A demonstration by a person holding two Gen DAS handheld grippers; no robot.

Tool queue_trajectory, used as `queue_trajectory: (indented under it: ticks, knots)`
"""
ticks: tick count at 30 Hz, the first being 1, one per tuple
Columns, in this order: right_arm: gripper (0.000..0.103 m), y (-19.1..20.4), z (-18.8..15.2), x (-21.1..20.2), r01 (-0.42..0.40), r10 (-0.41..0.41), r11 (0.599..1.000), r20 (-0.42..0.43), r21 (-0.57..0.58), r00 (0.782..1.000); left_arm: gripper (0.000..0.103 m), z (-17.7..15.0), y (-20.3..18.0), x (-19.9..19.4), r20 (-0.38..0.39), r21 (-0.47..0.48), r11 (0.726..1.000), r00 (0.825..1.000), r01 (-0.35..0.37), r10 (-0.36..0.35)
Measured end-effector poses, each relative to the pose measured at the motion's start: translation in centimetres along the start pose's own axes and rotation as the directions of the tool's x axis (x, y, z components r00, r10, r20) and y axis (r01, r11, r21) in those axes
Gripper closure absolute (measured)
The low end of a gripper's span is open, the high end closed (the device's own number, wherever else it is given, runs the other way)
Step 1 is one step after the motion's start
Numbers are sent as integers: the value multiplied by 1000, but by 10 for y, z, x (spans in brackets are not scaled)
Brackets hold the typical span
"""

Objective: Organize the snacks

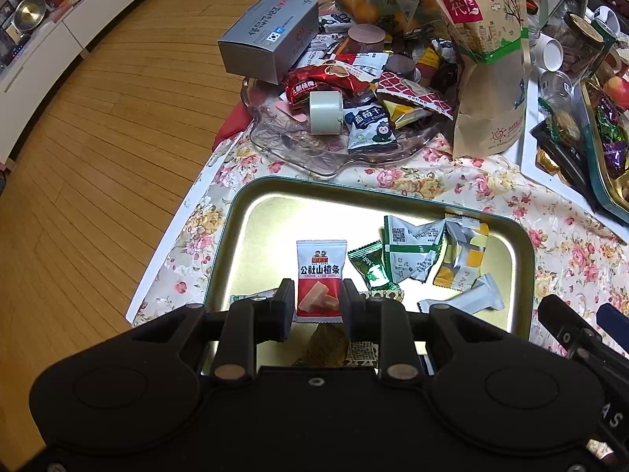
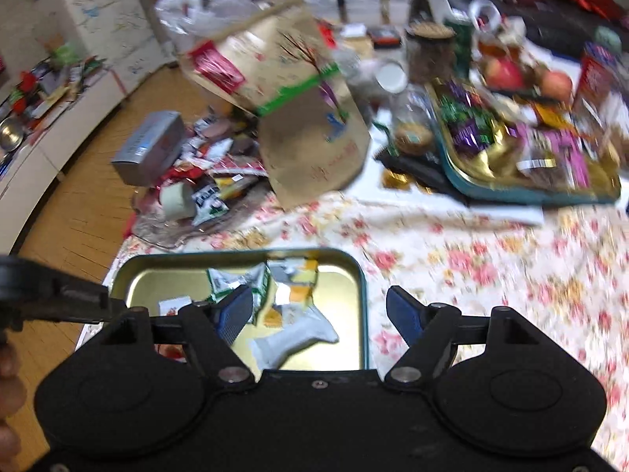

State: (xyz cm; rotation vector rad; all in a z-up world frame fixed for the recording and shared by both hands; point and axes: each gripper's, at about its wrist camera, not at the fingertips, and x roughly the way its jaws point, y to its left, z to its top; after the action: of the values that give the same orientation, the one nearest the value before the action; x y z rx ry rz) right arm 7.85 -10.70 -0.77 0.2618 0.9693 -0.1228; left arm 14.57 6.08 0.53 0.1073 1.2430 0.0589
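Observation:
A gold tin tray point(image 1: 275, 204) with a teal rim lies on the flowered cloth and holds several wrapped snacks. My left gripper point(image 1: 317, 299) is over the tray's near part, its fingers closed on the sides of a red and white hawthorn snack packet point(image 1: 320, 275). Green point(image 1: 371, 267), white-green point(image 1: 412, 249) and grey-yellow point(image 1: 464, 251) packets lie to its right. My right gripper point(image 2: 320, 310) is open and empty above the same tray point(image 2: 354, 271), over a white packet point(image 2: 298, 338). The right view is blurred.
A clear glass dish point(image 1: 298, 149) piled with snacks and a tape roll point(image 1: 325, 112) sits beyond the tray. A silver box point(image 1: 267, 35), a brown paper bag point(image 1: 487, 78) and a second full tin point(image 2: 523, 181) stand further off. The table edge and wood floor point(image 1: 98, 157) lie left.

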Motion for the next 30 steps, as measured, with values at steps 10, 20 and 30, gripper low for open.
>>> queue_trajectory:
  ticks: [10,20,30]
  knots:
    - [25,0,-9,3,32,-33,999,-27,-31,999,68,-4,-4,0,21,30,999,999,-27,26]
    - [25,3,-11,5,47,-51,996,-48,-70,998,68,-8,-10,8,-32,67,998,999,-1,3]
    - [25,2,-14,12,65,-71,996,-92,-67,993,68,-10,-14,13,-70,88,996,997,23,-16]
